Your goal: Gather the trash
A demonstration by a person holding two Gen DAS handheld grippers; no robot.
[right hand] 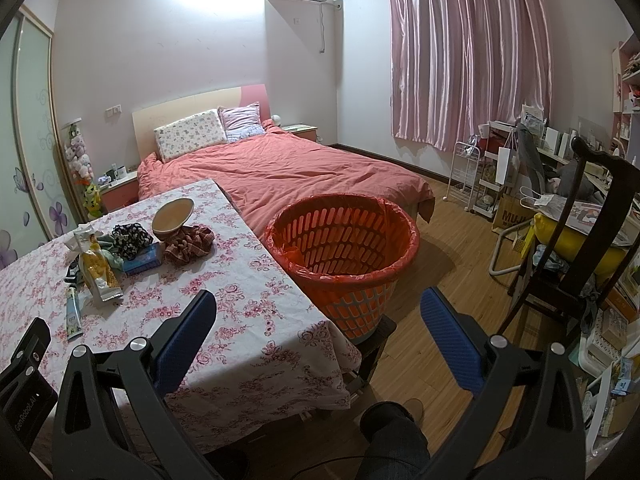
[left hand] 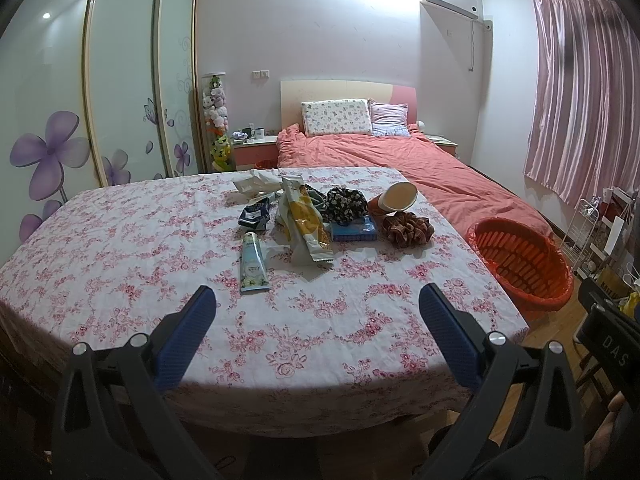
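From the left wrist view, the left gripper [left hand: 318,304] hovers over the near edge of the floral tablecloth [left hand: 120,248], jaws spread wide and holding nothing. At twelve o'clock lies the litter: a tube [left hand: 253,264], a yellow wrapper [left hand: 306,224], a tipped paper cup [left hand: 394,198]. The orange basket [left hand: 520,264] stands at two o'clock.

From the right wrist view, the right gripper [right hand: 318,304] is likewise wide open and empty, the basket [right hand: 344,248] at twelve o'clock beside the table, the litter at ten.

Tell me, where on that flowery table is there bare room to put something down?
The near half of the table, from the tube to the front edge, is bare, as is the left side. The far middle is crowded with wrappers and scrunchies.
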